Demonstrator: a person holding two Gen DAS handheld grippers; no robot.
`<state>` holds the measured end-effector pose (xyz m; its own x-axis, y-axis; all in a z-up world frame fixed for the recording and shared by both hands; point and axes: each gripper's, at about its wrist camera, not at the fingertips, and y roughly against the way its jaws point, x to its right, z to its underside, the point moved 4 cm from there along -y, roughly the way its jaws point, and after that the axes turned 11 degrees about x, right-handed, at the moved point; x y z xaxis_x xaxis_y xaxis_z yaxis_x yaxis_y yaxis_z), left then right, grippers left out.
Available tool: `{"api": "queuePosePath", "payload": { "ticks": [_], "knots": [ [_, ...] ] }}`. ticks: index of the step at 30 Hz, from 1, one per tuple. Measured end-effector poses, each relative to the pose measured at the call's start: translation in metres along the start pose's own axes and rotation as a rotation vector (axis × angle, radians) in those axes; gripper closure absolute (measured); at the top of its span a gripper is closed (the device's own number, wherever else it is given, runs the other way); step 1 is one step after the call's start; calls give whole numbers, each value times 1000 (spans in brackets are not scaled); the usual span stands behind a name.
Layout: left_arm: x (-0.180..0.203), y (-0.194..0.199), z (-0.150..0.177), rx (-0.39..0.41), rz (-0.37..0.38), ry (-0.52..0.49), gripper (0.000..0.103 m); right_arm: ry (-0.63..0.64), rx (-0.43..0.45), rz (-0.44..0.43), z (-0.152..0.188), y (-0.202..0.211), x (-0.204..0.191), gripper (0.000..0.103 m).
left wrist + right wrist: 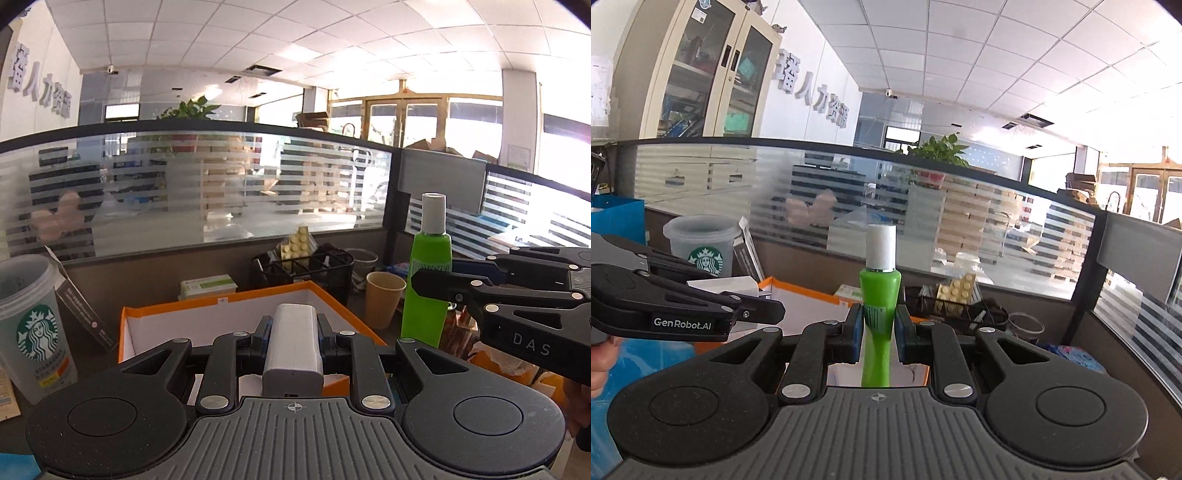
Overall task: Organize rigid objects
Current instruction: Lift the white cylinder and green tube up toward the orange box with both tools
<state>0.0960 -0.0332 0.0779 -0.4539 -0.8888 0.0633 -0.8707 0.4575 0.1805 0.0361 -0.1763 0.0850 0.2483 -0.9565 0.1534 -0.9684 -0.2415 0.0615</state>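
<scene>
My left gripper (293, 332) is shut on a white rectangular block (291, 343) and holds it above an open orange box (229, 301) with a white inside. My right gripper (878, 325) is shut on an upright green bottle (879, 295) with a white cap. The bottle also shows in the left wrist view (428, 280), just right of the box, with the right gripper (421, 284) clamped on it. The left gripper shows at the left of the right wrist view (768, 306), holding the white block (727, 286). The orange box (809, 295) lies beyond both.
A Starbucks plastic cup (33, 325) stands at the left. A brown paper cup (384, 302), a black mesh organizer (306, 269) with yellow bricks and a tissue box (207, 288) sit behind the box. A striped glass partition (221, 184) closes off the desk.
</scene>
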Motion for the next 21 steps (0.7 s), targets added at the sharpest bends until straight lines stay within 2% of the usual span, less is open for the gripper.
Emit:
{"api": "queuePosePath", "payload": {
  "ticks": [12, 21],
  "knots": [
    [-30, -26, -14, 0, -49, 10, 82, 6, 23, -14, -23, -42, 2, 87],
    [-49, -61, -2, -53, -78, 21, 82, -14, -10, -31, -16, -79, 5, 87]
  ]
}}
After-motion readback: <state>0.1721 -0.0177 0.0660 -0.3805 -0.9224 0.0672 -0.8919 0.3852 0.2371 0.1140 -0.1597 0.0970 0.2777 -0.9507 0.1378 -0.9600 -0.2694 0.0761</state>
